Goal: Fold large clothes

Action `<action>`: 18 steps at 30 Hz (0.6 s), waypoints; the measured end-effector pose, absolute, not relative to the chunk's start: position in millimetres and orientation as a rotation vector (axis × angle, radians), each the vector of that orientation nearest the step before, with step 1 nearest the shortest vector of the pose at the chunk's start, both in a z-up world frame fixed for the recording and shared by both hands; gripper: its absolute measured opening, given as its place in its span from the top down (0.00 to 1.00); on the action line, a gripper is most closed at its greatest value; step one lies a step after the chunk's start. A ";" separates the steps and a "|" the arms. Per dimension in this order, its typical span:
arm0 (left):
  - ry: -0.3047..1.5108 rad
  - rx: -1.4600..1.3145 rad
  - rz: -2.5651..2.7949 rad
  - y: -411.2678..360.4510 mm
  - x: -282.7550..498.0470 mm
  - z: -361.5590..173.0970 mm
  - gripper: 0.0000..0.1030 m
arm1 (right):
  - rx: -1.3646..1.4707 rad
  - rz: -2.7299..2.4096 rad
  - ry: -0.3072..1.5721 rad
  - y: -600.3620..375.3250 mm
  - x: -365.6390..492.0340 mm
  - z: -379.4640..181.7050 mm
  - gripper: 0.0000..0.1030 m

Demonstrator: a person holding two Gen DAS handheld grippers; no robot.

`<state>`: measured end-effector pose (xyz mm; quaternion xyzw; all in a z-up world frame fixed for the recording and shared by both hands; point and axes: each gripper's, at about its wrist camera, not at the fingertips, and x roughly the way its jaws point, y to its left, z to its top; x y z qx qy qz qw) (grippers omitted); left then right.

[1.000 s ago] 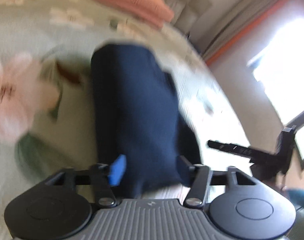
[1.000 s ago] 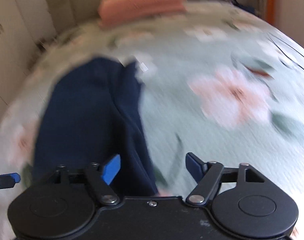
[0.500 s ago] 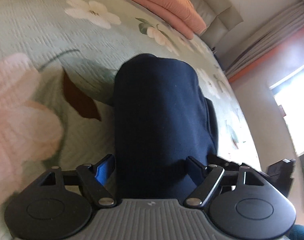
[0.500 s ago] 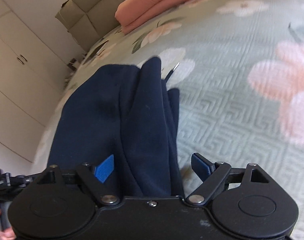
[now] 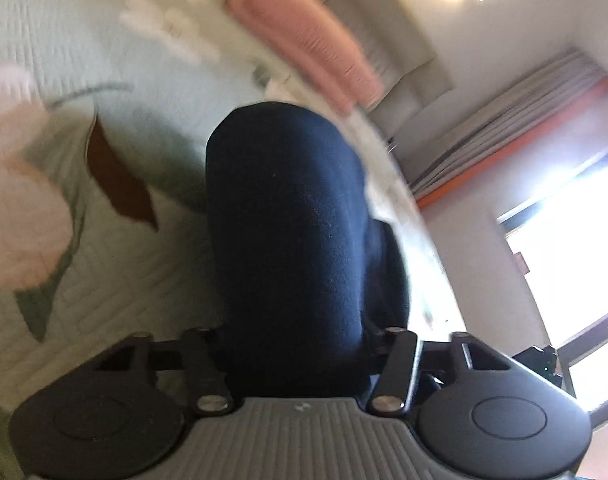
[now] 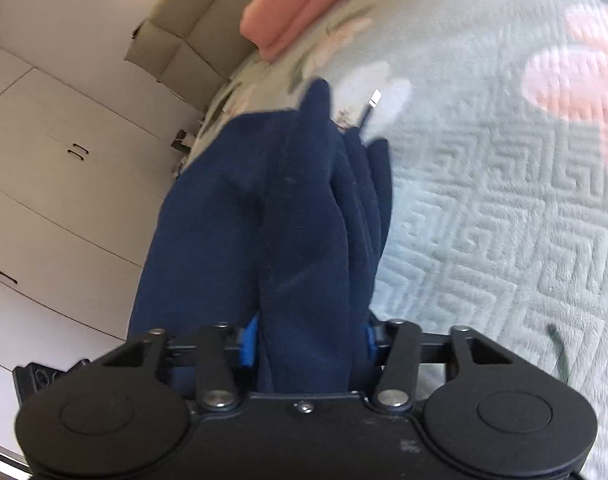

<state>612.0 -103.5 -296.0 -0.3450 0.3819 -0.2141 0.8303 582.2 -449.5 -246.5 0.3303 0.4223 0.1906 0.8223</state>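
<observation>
Both grippers pinch the same dark navy garment (image 5: 292,220), a thick, soft piece folded into several layers, and it hangs between them above a bed (image 5: 116,272) covered by a pale green quilt with large pink flowers. In the left wrist view the left gripper (image 5: 294,344) has its fingers closed in against the sides of a rounded bundle of the cloth; the fabric fills the whole gap and hides the finger pads, and the bundle runs away from the camera toward the far side of the bed. In the right wrist view the right gripper (image 6: 307,340) grips a bunched stack of folds, its blue fingers (image 6: 248,342) pressed against the cloth on either side. The folds fan out beyond the fingers, and a small white tag (image 6: 375,99) shows at the far end of the garment, against the quilt. A folded pink blanket (image 5: 304,40) lies at the far end of the bed, just in front of a beige padded headboard (image 6: 172,52). White wardrobe doors (image 6: 52,184) stand on the left in the right wrist view. Grey curtains (image 5: 515,108) and a bright window (image 5: 571,256) fill the right side of the left wrist view, which is blurred in its far part.
</observation>
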 end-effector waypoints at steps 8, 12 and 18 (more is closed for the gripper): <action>0.699 -0.805 -0.602 -65.3 538.9 -225.5 0.49 | 0.638 0.423 0.808 -401.6 492.7 -145.6 0.51; 0.691 -0.827 -0.648 -30.2 484.7 -194.3 0.49 | 0.603 0.414 0.779 -364.2 433.1 -105.0 0.51; 0.732 -0.828 -0.611 19.7 410.2 -191.3 0.48 | 0.614 0.410 0.827 -315.1 374.0 -125.0 0.51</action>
